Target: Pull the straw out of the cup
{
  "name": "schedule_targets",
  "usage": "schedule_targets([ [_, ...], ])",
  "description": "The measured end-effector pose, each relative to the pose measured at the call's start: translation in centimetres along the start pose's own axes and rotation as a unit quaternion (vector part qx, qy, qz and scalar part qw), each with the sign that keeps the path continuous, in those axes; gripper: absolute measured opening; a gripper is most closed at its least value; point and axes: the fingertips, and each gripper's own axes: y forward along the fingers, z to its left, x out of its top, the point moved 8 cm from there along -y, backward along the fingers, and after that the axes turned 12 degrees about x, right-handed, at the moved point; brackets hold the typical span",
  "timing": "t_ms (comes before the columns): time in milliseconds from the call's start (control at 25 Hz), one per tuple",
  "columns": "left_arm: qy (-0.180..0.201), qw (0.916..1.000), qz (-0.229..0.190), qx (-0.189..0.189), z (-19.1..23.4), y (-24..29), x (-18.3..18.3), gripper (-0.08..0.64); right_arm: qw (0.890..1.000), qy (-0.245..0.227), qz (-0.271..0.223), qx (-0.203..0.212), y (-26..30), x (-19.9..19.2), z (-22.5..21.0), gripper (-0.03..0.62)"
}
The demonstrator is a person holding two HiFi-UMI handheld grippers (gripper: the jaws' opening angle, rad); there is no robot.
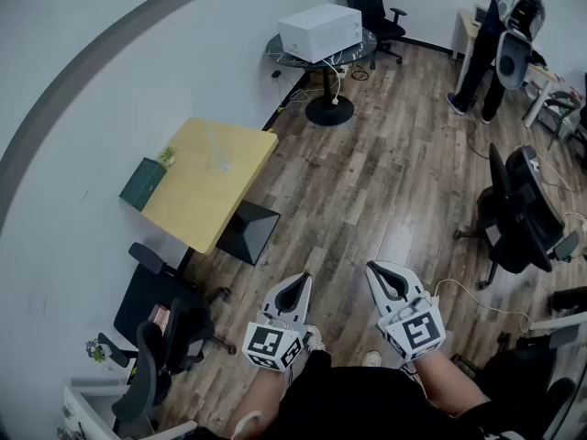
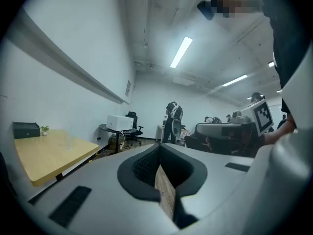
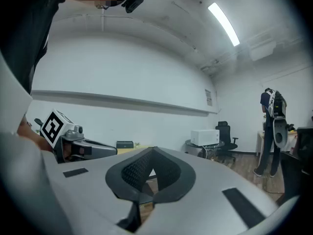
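Observation:
A clear cup (image 1: 220, 160) stands on the yellow table (image 1: 197, 200), far ahead and to the left of both grippers; the straw is too faint to make out. In the left gripper view the cup (image 2: 67, 142) is a pale shape on the tabletop (image 2: 49, 155). My left gripper (image 1: 298, 283) and right gripper (image 1: 378, 270) are held level side by side over the wooden floor, close to the person's body. Both are shut with nothing between the jaws, as seen at the left gripper (image 2: 160, 149) and the right gripper (image 3: 153, 151).
A green box (image 1: 142, 183) and a small plant (image 1: 167, 157) sit at the table's far edge by the wall. A black office chair (image 1: 160, 324) stands at the near left, another (image 1: 518, 214) at the right. A round table with a white box (image 1: 319, 31) and a standing person (image 1: 500, 35) are at the back.

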Motion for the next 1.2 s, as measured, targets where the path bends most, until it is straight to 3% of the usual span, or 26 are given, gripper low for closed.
schedule_targets([
  [200,0.004,1.0,-0.006,0.0,0.6,0.0,0.3,0.018,1.0,-0.003,0.005,-0.001,0.9,0.2,0.2,0.018],
  [440,0.037,0.9991,-0.017,0.01,3.2,0.0,0.6,0.018,1.0,0.0,-0.002,-0.001,3.1,0.5,0.7,0.018],
  [1200,0.02,0.9991,-0.027,0.026,17.1,0.3,1.6,0.021,1.0,-0.003,-0.017,-0.006,17.2,2.0,3.7,0.018],
])
